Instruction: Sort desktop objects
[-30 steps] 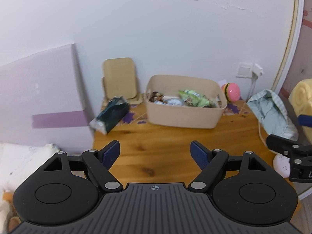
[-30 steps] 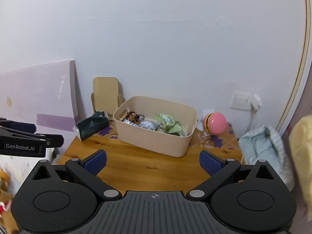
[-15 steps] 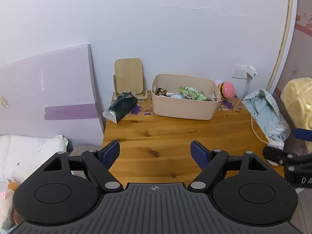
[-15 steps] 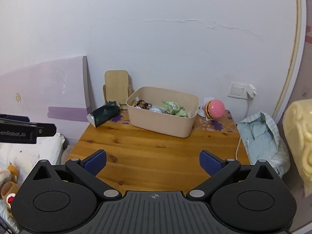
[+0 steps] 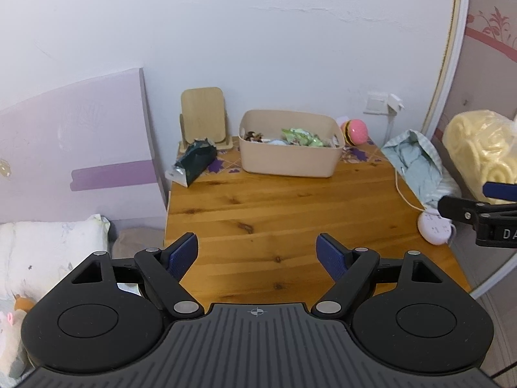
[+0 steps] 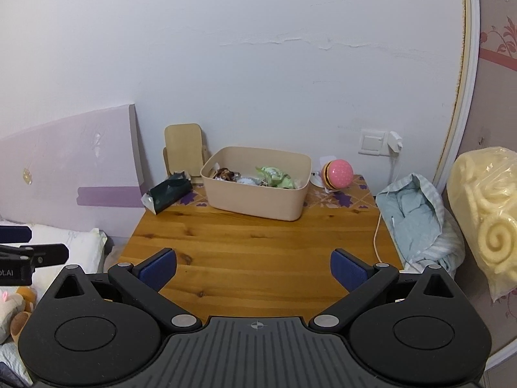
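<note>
A beige bin [image 5: 290,158] [image 6: 255,200] holding several small wrapped items stands at the back of the wooden table [image 5: 284,220] [image 6: 258,242]. A dark green tissue pack [image 5: 194,161] [image 6: 168,192] lies to its left, in front of a wooden stand [image 5: 203,116] [image 6: 184,148]. A pink burger-shaped toy [image 5: 355,131] [image 6: 337,174] sits to the bin's right. My left gripper [image 5: 257,253] is open and empty above the table's near edge. My right gripper [image 6: 253,270] is open and empty, also well back from the bin.
A light blue cloth bag [image 5: 416,165] [image 6: 416,220] hangs off the table's right edge, with a white cord and a round white power strip [image 5: 434,228]. A yellow rolled blanket [image 6: 484,213] is at the right. A purple panel [image 5: 74,148] and a pillow [image 5: 48,252] are left.
Both grippers have pulled back and up from the table, so the bin and other objects look smaller and more of the tabletop shows. Both stay open and empty.
</note>
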Action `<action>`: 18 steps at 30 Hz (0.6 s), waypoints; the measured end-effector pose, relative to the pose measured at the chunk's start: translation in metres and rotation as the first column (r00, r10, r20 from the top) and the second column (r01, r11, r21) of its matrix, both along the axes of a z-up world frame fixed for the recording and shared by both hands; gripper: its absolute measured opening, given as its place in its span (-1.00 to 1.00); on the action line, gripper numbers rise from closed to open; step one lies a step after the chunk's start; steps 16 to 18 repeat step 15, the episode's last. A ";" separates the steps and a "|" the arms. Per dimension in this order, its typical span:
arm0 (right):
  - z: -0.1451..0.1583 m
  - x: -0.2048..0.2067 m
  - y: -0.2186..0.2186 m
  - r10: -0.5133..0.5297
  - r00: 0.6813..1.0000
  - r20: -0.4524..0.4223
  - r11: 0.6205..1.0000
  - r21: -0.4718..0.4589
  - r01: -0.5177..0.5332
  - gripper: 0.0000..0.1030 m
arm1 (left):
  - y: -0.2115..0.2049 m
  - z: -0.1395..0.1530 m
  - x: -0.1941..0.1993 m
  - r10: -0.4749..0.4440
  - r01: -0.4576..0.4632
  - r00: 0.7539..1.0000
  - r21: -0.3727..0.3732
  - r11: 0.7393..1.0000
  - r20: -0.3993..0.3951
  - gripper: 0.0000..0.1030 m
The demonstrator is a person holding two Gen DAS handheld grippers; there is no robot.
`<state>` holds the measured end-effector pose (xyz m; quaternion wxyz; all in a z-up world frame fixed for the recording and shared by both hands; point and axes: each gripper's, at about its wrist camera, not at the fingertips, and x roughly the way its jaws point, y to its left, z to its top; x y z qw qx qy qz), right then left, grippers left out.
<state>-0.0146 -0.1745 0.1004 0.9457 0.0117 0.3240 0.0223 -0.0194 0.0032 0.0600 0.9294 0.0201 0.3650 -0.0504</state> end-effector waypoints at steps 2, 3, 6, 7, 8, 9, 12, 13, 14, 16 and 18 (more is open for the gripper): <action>0.001 -0.002 0.003 0.007 1.000 0.003 1.000 -0.020 -0.007 1.00 | -0.002 0.001 -0.003 -0.012 0.012 1.000 -0.006 1.000 -0.006 0.59; 0.001 -0.003 0.005 0.009 1.000 0.004 1.000 -0.028 -0.008 1.00 | -0.003 0.002 -0.004 -0.016 0.016 1.000 -0.008 1.000 -0.005 0.59; 0.000 -0.003 0.007 0.009 1.000 -0.006 0.999 -0.033 -0.009 1.00 | -0.003 0.003 -0.004 -0.020 0.020 1.000 -0.008 1.000 -0.007 0.59; 0.000 -0.003 0.007 0.008 1.000 -0.010 0.999 -0.031 -0.008 1.00 | -0.003 0.003 -0.004 -0.020 0.020 1.000 -0.010 1.000 -0.009 0.59; -0.001 -0.002 0.007 0.006 1.000 -0.014 1.000 -0.030 -0.007 1.00 | -0.003 0.003 -0.004 -0.020 0.020 1.000 -0.013 1.000 -0.011 0.59; -0.002 -0.001 0.008 0.004 1.000 -0.019 1.000 -0.030 -0.005 1.00 | -0.001 0.003 -0.004 -0.020 0.019 1.000 -0.018 1.000 -0.014 0.59; -0.004 0.001 0.008 0.002 1.000 -0.029 1.000 -0.029 -0.002 1.00 | 0.002 0.003 -0.003 -0.020 0.019 1.000 -0.025 1.000 -0.016 0.59; -0.005 0.002 0.009 0.001 0.999 -0.033 1.000 -0.028 -0.002 1.00 | 0.003 0.003 -0.003 -0.021 0.021 1.000 -0.025 0.999 -0.016 0.59; -0.005 0.003 0.010 0.002 0.999 -0.036 1.000 -0.028 -0.003 1.00 | 0.004 0.003 -0.002 -0.019 0.019 1.000 -0.027 0.999 -0.018 0.59; -0.006 0.004 0.011 0.003 0.999 -0.039 1.000 -0.028 -0.004 1.00 | 0.004 0.002 -0.001 -0.015 0.014 1.000 -0.027 1.000 -0.019 0.59; -0.006 0.004 0.011 0.003 0.999 -0.039 1.000 -0.028 -0.004 1.00 | 0.004 0.002 -0.001 -0.015 0.014 1.000 -0.027 1.000 -0.019 0.59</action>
